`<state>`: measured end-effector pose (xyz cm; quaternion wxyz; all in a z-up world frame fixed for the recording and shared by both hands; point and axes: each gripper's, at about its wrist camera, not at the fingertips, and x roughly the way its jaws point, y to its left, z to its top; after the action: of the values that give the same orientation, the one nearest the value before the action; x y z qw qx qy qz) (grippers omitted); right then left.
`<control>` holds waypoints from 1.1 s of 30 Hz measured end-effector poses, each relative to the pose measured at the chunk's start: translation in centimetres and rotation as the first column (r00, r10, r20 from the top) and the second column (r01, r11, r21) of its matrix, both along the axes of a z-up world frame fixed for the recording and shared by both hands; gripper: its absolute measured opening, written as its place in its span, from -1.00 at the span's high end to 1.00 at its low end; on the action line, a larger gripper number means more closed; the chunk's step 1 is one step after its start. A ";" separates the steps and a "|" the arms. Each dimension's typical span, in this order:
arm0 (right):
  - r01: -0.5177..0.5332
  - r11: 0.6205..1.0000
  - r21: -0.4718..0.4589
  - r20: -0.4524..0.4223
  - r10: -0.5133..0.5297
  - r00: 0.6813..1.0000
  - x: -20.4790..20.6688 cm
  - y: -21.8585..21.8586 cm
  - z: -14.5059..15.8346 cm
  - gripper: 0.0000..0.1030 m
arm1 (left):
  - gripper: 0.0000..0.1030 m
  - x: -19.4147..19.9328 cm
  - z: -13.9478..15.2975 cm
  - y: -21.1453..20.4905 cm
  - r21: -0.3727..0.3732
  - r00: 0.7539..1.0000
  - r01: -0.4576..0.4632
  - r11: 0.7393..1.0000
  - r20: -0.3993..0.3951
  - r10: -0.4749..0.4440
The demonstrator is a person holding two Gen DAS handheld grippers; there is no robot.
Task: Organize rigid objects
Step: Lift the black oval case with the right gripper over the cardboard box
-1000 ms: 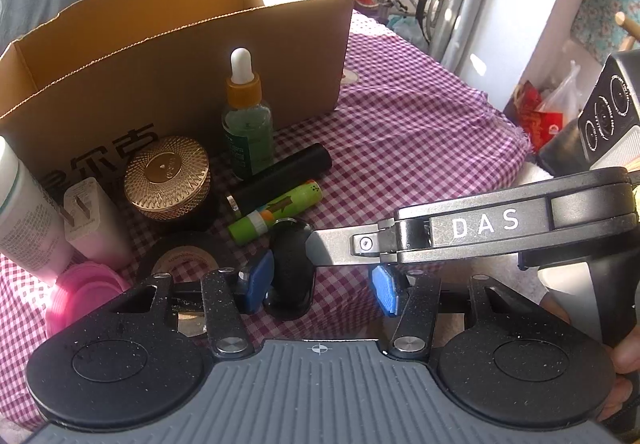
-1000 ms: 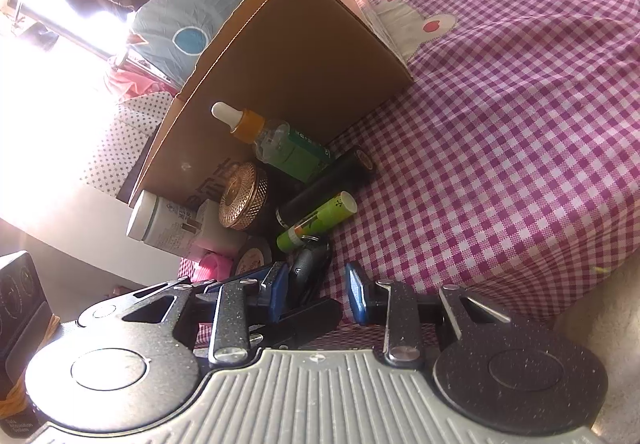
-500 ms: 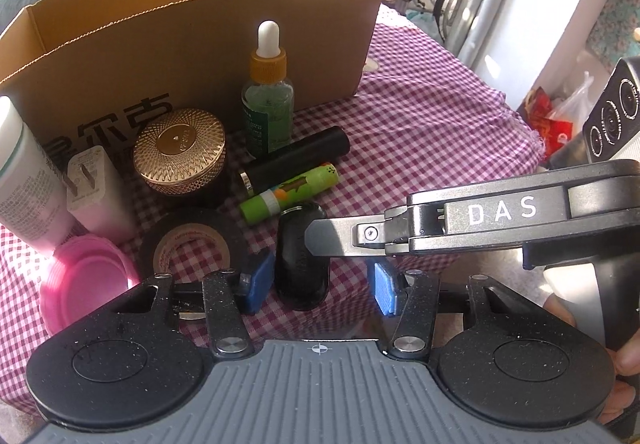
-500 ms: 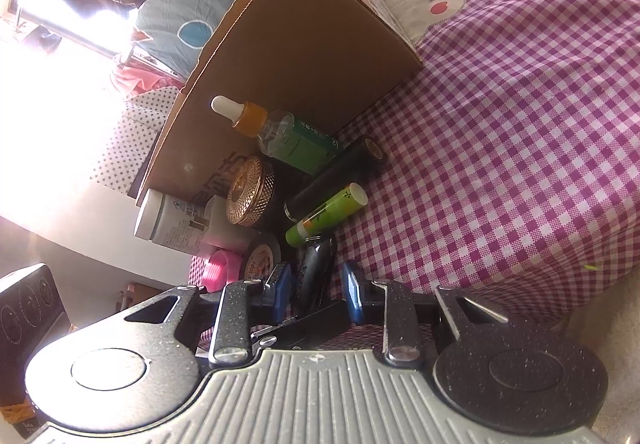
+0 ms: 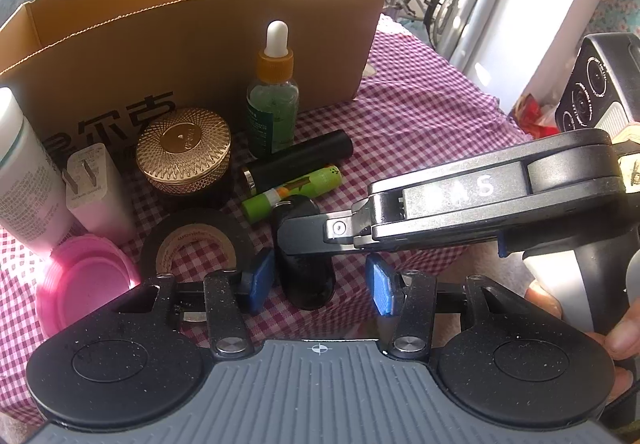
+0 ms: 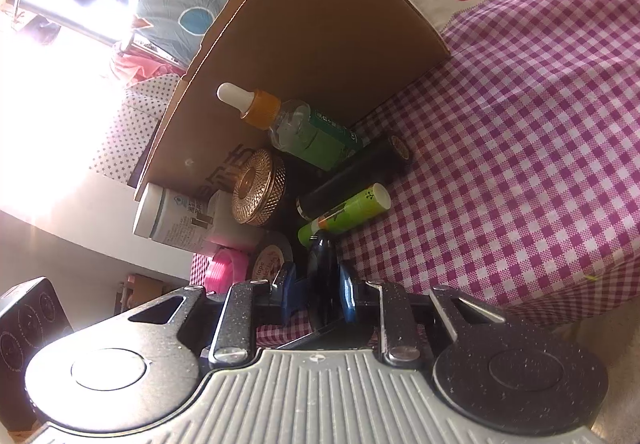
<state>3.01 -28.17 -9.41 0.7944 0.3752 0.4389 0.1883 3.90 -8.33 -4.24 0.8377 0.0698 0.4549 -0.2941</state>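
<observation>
The black oval object (image 5: 304,256) is lying on the counter (image 5: 420,115), its long axis along the left gripper (image 5: 318,282), whose fingers are apart. It is being closed on crosswise by the right gripper (image 6: 316,288).

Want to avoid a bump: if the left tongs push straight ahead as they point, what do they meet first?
Probably the black oval case, lying between the open left tongs with the right tongs closing on it; depth is uncertain.

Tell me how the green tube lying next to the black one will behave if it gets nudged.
The green tube is round and lies on its side, so it will likely roll. The black tube beside it may stop it. It looks stiff and light.
</observation>
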 end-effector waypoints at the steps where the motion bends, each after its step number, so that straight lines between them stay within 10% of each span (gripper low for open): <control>1: -0.001 1.000 -0.005 -0.001 0.001 1.000 0.2 0.2 0.0 0.65 | 0.04 0.0 0.0 0.1 0.001 1.000 -0.001 1.000 0.003 0.001; 17: 0.009 0.999 -0.048 0.084 -0.005 0.996 -1.7 1.5 3.3 0.67 | 0.13 -2.2 2.7 1.7 -0.059 0.997 -0.003 0.998 0.082 0.008; 33: -0.104 0.986 -0.133 0.392 0.148 0.908 3.8 6.8 16.3 0.67 | 0.13 1.5 12.9 5.6 -0.120 0.933 -0.145 0.982 0.314 0.176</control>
<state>6.81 -21.38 6.89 0.8729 0.2555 0.3000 0.2878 5.37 -2.68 8.70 0.9244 0.0399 0.3012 -0.2306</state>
